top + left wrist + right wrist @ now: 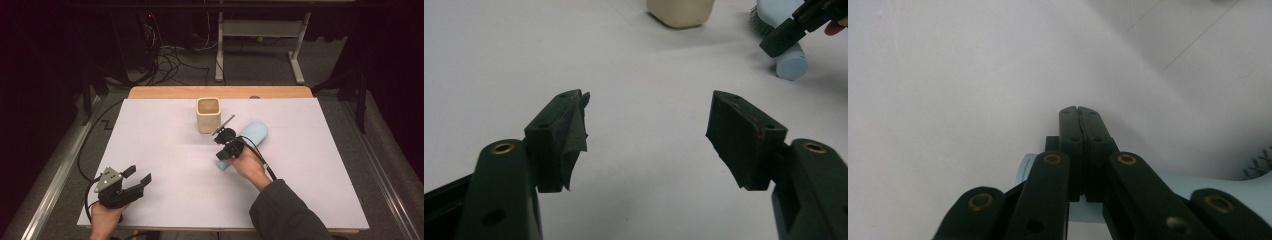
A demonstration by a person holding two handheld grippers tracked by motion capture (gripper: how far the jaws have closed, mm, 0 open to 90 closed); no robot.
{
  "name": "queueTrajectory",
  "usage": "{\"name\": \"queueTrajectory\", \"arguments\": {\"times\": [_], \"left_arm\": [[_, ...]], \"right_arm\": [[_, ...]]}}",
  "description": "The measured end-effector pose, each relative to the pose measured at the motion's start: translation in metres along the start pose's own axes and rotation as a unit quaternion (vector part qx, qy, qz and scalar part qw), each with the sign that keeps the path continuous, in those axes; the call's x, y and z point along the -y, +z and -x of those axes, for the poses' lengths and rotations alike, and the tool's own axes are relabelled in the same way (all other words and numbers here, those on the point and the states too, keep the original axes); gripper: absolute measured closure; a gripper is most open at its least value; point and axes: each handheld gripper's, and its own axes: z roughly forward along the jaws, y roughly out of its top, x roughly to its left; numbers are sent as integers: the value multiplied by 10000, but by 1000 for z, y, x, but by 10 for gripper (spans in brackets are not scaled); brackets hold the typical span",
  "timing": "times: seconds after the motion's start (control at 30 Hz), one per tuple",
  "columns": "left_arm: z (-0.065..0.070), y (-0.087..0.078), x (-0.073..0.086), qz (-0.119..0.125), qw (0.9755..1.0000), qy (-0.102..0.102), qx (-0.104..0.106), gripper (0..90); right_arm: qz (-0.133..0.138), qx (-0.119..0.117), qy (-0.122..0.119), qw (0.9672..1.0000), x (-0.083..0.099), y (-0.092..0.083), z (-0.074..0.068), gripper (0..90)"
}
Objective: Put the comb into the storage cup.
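Blue brush (251, 136) lies right of the cup (208, 115), the right tool (224, 150) pressed closed above its handle holding nothing, perhaps before gripping, while the left tool (134, 181) waits wide open, empty.

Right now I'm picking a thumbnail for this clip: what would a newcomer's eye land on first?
Probably the beige cup standing upright near the far middle of the white table. Just right of it lies a pale blue brush, the right gripper shut above its handle. The left gripper sits open at the near left corner.
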Motion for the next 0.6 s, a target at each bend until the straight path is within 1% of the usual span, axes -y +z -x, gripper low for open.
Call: {"name": "queueTrajectory", "arguments": {"times": [0.17, 0.2, 0.23, 0.4, 0.47, 0.5, 0.53, 0.6], "left_arm": [[0, 0, 0, 0, 10000, -4, 3, 324], [0, 0, 0, -1, 10000, -3, 2, 324], [0, 0, 0, -1, 10000, -6, 2, 324], [0, 0, 0, -12, 10000, -8, -3, 324], [0, 0, 0, -10, 10000, -13, 1, 324], [0, 0, 0, -9, 10000, -14, 2, 324], [0, 0, 0, -11, 10000, -15, 4, 324], [0, 1, 0, -12, 10000, -14, 6, 324]], "right_arm": [[-33, 10, -69, 10000, 3, -2, 0, 900], [-41, 8, -47, 10000, 4, -2, -1, 900], [-42, 25, -99, 9999, 5, -2, 0, 900], [-78, 31, -47, 10000, 11, -4, 3, 900], [-79, 56, -73, 9999, 12, -4, 4, 900], [-83, 57, -42, 9999, 14, -4, 5, 900], [-79, 60, -76, 9999, 14, -5, 5, 900], [-97, 65, -32, 9999, 16, -6, 5, 900]]}}
